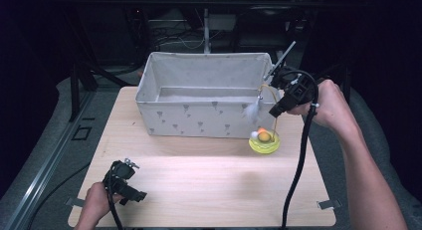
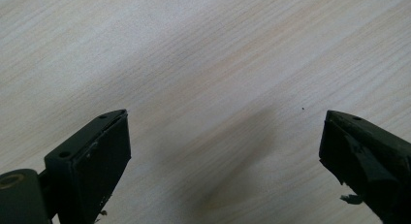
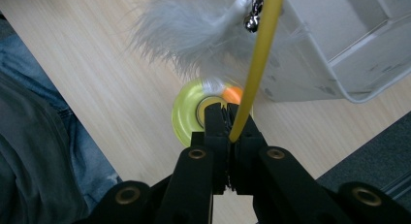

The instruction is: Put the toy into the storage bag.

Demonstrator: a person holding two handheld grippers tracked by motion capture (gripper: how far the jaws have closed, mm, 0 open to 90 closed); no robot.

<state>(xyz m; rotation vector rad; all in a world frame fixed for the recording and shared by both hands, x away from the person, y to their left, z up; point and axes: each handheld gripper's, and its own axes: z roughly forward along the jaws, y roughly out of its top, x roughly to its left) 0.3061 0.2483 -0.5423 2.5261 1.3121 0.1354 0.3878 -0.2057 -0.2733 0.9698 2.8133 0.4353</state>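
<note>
A cat toy has a round yellow base (image 1: pixel 263 144) with an orange ball, a thin yellow wand (image 3: pixel 259 54), and a white feather (image 1: pixel 252 112) with a small bell (image 3: pixel 252 20). It is just in front of the grey fabric bin (image 1: pixel 199 118), at the bin's right end. My right gripper (image 1: pixel 275 112) points down over the base and is shut on the wand, as its own view shows (image 3: pixel 228 112). Whether the base (image 3: pixel 186 115) rests on the table I cannot tell. My left gripper (image 1: pixel 137 196) is at the front left, open over bare wood (image 2: pixel 225 136).
The light wooden table (image 1: pixel 199 175) carries the open-topped bin at its far side. The bin's inside looks bare where I can see it (image 3: pixel 349 44). Dark floor and a metal rail surround the table. A person's leg lies below the table edge in the right gripper view.
</note>
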